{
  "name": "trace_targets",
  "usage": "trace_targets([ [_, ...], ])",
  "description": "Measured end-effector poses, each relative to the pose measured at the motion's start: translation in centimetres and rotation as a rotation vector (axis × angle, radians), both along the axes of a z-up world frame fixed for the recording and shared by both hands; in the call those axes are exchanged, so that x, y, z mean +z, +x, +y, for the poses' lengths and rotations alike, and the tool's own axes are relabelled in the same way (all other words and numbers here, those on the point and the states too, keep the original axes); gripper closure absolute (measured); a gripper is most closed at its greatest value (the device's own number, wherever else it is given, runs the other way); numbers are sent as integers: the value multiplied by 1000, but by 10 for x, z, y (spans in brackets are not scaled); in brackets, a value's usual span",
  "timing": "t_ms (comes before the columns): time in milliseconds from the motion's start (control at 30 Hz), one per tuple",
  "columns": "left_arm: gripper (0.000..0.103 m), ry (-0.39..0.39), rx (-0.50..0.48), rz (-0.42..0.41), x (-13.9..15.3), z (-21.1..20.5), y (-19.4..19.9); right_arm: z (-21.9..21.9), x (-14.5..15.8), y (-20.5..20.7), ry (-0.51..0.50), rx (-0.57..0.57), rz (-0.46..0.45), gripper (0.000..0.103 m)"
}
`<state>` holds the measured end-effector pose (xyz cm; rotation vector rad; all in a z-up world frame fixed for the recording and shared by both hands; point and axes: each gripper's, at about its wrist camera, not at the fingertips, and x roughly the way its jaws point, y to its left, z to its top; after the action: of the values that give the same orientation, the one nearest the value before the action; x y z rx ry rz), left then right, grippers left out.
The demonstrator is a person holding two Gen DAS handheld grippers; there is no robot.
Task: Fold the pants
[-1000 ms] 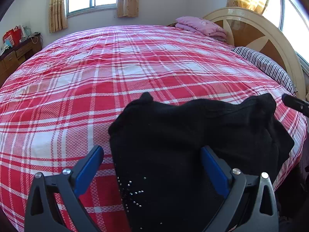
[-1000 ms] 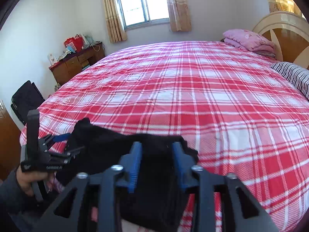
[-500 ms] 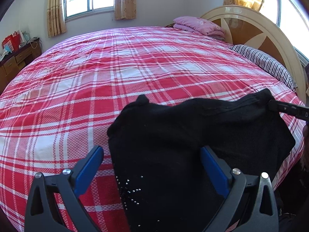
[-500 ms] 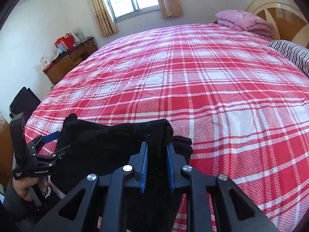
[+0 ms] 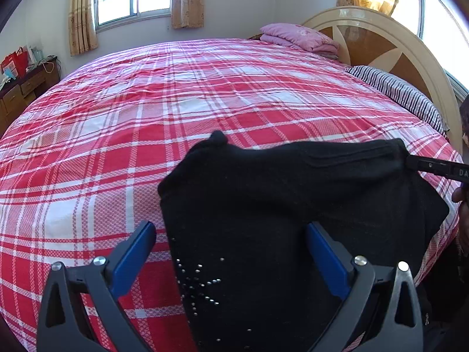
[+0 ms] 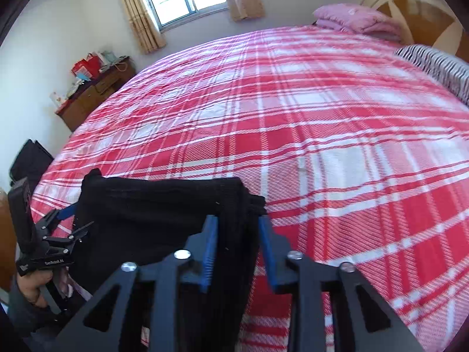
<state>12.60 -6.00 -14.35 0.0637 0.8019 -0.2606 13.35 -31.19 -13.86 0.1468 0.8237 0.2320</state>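
Observation:
Black pants (image 5: 263, 205) with silver studs lie bunched at the near edge of the bed, lifted at one end. My left gripper (image 5: 231, 234) is open, its blue pads wide apart on either side of the cloth. My right gripper (image 6: 238, 226) is shut on a thick fold of the pants (image 6: 146, 214) and holds that end up above the bed. It shows at the right edge of the left wrist view (image 5: 433, 167). The left gripper shows at the left of the right wrist view (image 6: 67, 217).
The bed has a red and white plaid cover (image 5: 176, 102). A pink folded blanket (image 5: 299, 36) and a striped pillow (image 5: 395, 94) lie by the headboard (image 5: 381, 41). A wooden dresser (image 6: 93, 94) stands by the far wall. A black bag (image 6: 29, 161) sits on the floor.
My right gripper closed on the pants' fold and pulled that end taut to the right. The left gripper stayed open in place.

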Motion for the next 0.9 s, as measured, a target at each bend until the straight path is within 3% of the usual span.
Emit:
trace_targets([
  [100,0,9,-2,-3,0,-2,-2,8,14,-23,-46,36,-59,68],
  [200,0,15,-3,-9,2,-3,-3,20,18,-44,-33,146,-61,69],
  [267,0,27,-6,-17,4,-5,-5,30,10,-53,-66,213,-28,69],
  [367,0,43,-15,-15,2,-7,-5,33,-16,-53,-170,227,30,74],
  [500,0,25,-13,4,-2,-3,-3,25,-15,-51,-136,242,37,74],
  [667,0,36,9,-40,8,15,-6,27,-14,-56,-147,254,3,72],
  [833,0,-9,39,-14,4,27,-2,23,-5,-55,-106,250,-3,71],
  [867,0,0,36,-20,4,25,-2,20,-1,-55,-96,240,-10,64],
  [900,0,8,34,-25,4,23,-2,15,3,-54,-88,216,-17,47],
])
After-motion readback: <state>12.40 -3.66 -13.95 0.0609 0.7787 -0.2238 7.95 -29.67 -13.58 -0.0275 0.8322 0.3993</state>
